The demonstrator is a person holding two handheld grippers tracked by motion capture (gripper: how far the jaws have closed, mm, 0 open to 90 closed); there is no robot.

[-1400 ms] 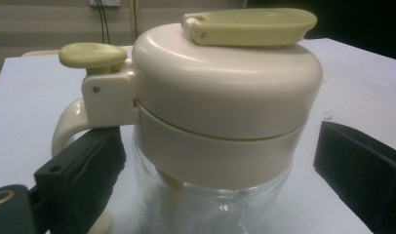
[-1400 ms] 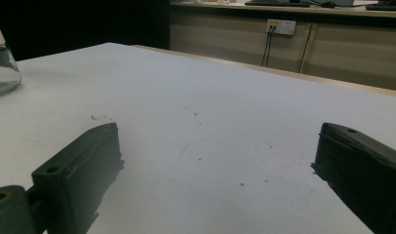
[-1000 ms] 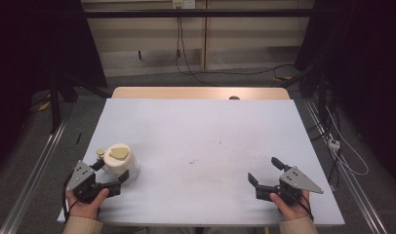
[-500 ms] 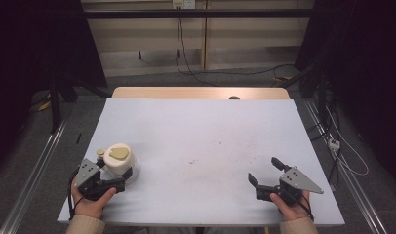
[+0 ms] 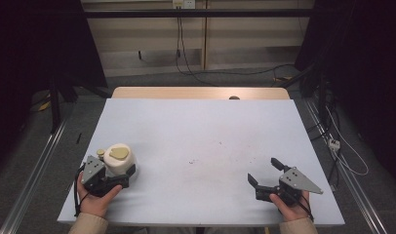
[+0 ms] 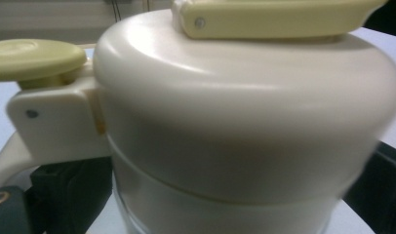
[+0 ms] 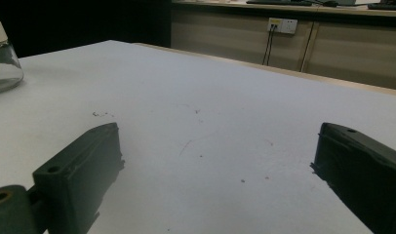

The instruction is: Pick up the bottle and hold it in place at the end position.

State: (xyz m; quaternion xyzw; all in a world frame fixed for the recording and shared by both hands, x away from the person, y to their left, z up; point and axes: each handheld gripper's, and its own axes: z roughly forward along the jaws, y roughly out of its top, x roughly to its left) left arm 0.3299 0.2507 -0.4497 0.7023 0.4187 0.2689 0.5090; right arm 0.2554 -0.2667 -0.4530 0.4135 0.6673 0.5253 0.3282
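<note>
A cream jug (image 5: 119,158) with a yellow lid lever and a clear glass base stands near the table's front left corner. My left gripper (image 5: 119,176) has its jaws around the lower part of the jug. In the left gripper view the jug (image 6: 245,112) is very close, and the gripper (image 6: 206,200) has one black jaw pressed against each side of it. My right gripper (image 5: 265,174) rests at the front right of the table, open, with nothing between its jaws. The right gripper view has that gripper (image 7: 220,170) over bare table and the jug's glass base (image 7: 3,68) far off.
The white table top (image 5: 201,131) has a few small dark specks near its middle. A wooden strip (image 5: 201,92) runs along the far edge. Cables and a power strip (image 5: 334,144) lie on the floor to the right.
My left gripper has slid forward and to the right, closing in around the jug's base. The right gripper has stayed still.
</note>
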